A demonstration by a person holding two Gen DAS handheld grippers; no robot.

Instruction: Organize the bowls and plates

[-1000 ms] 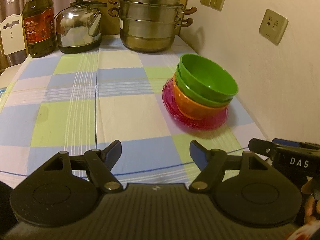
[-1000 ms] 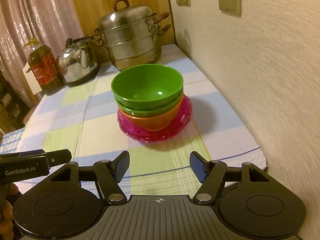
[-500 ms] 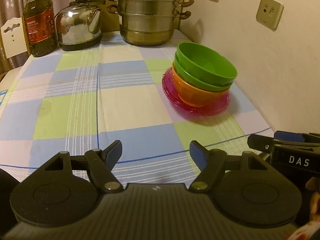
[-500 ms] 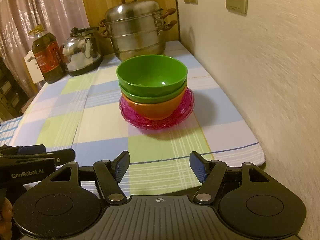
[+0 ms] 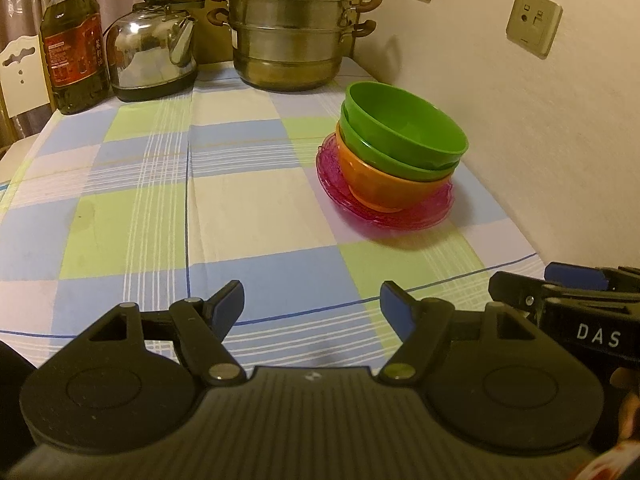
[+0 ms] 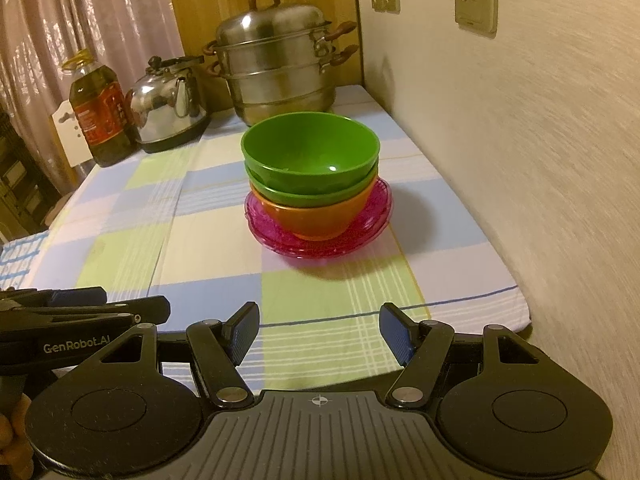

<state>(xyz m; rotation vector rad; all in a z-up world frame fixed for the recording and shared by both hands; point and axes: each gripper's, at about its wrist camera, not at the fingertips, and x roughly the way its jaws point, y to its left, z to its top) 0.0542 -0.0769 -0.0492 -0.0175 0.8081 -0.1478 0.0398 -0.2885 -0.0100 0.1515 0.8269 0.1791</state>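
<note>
Two green bowls [image 5: 404,132] [image 6: 312,152] sit nested in an orange bowl [image 5: 384,188] [image 6: 316,220], which stands on stacked pink plates [image 5: 432,212] [image 6: 376,216] on the checked tablecloth near the right wall. My left gripper [image 5: 312,306] is open and empty, low over the table's front edge, well short of the stack. My right gripper [image 6: 318,330] is open and empty at the front edge, facing the stack from a distance.
At the back stand a steel steamer pot [image 5: 288,36] [image 6: 276,64], a steel kettle [image 5: 152,60] [image 6: 168,108] and an oil bottle [image 5: 72,52] [image 6: 100,112]. The wall [image 5: 540,120] runs close along the right side. A white chair back [image 5: 20,76] is far left.
Both grippers have drawn back and risen a little from the stack, which now looks farther off. The bowls and plates have not moved. Both grippers stay open.
</note>
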